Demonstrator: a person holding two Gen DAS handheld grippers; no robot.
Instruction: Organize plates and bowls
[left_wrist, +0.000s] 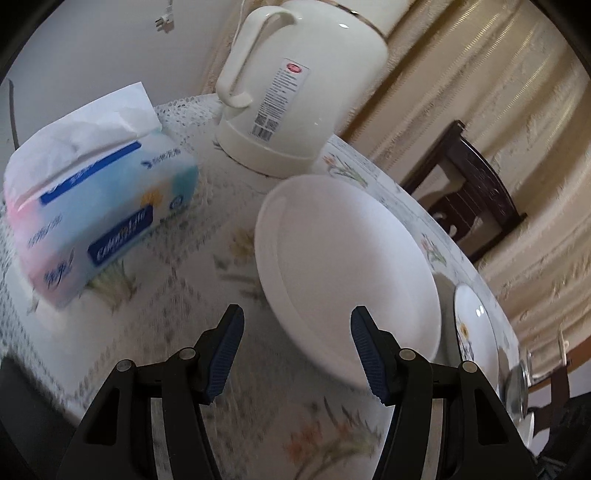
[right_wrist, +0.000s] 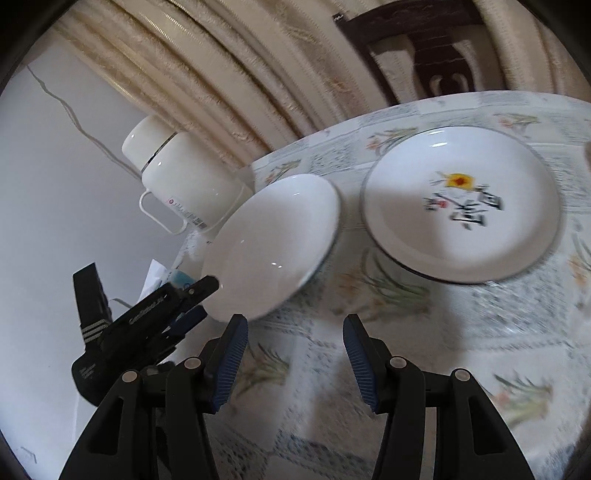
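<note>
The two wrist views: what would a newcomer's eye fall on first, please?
Probably the plain white plate, lying beside the open left gripper. Next, the flower-painted plate flat on the floral tablecloth, ahead of the open right gripper. Behind stand a white kettle and a tissue pack.

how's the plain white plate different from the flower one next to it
The plain white plate has a bare centre; the flower plate carries a yellow flower and dark characters. The plain white plate looks tilted, one edge raised, near the left gripper; the flower plate lies flat on the tablecloth. Both are round, white and dark-rimmed.
</note>
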